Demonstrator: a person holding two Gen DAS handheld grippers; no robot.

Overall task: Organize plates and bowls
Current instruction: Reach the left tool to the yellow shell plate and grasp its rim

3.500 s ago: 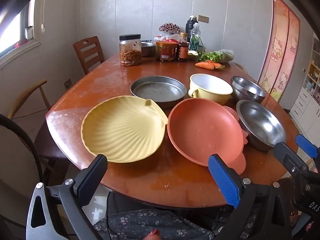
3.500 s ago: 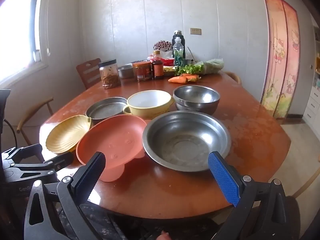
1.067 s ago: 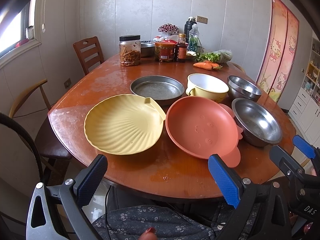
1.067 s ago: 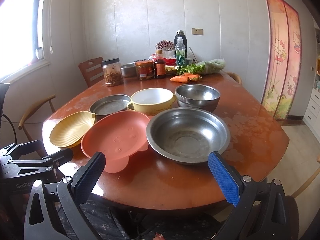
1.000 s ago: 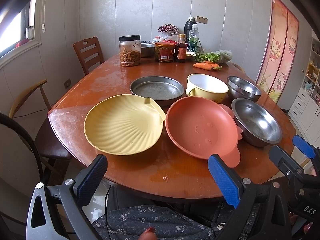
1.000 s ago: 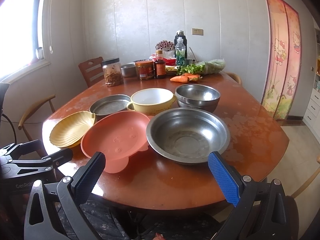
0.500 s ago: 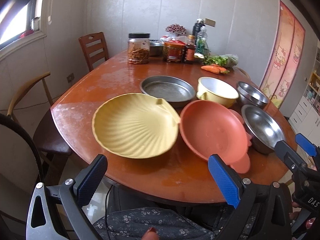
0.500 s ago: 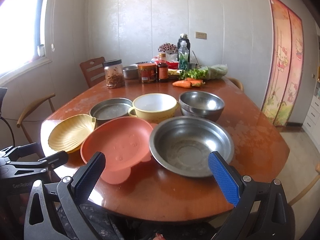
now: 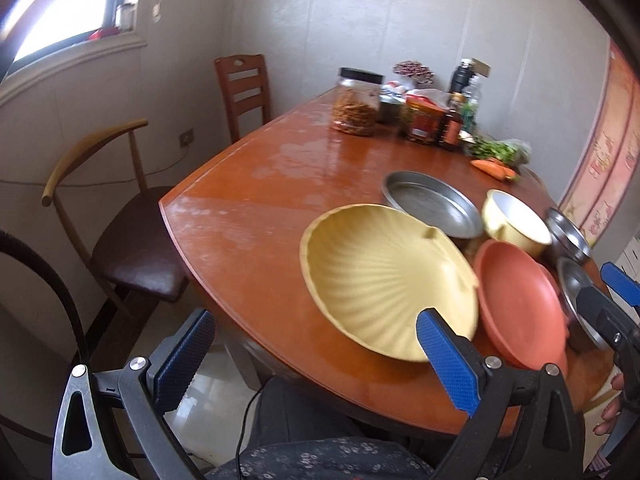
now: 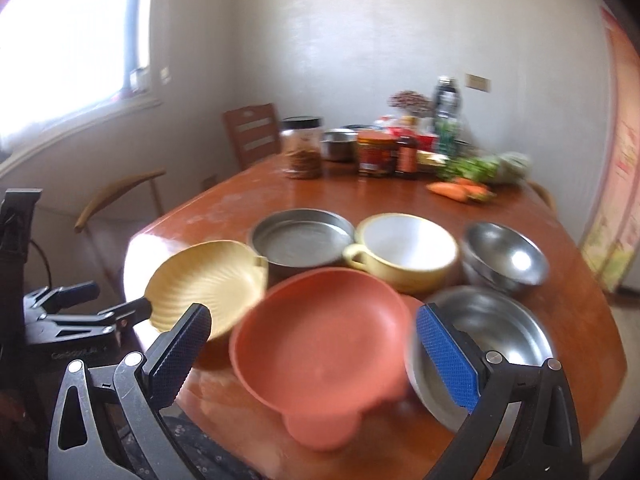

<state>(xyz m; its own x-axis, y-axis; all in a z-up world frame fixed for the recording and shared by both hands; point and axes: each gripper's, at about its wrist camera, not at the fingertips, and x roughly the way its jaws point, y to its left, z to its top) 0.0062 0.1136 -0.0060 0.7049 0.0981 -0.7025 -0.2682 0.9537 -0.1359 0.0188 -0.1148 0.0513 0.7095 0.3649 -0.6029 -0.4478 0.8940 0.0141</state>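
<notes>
Across the near edge of the tabletop point(image 9: 256, 216), in the lower right of the left wrist frame, lies a yellow shell-shaped plate point(image 9: 384, 280) with fanned ribs and a small notched hinge at its far rim. Its right rim touches a salmon plate point(image 9: 516, 304), round and smooth, which in the right wrist frame shows a rounded tab point(image 10: 324, 426) jutting toward the camera. Right of that sits a large steel bowl point(image 10: 492, 336), its rim tucked against the salmon plate. Behind, in a row across mid-frame: a flat steel pan point(image 10: 304, 240), a cream cup-bowl point(image 10: 404, 252) with a side handle, and a smaller steel bowl point(image 10: 504, 256).

The left gripper point(image 9: 312, 356) is spread wide, empty, hovering just off the table's near edge, its right pad in front of the shell plate's rim. The right gripper point(image 10: 312, 352) is likewise spread and empty, framing the salmon plate.

Bare tabletop stretches to the left and beyond the dishes; jars point(image 9: 356, 104) and carrots point(image 10: 456, 190) crowd the far end.
</notes>
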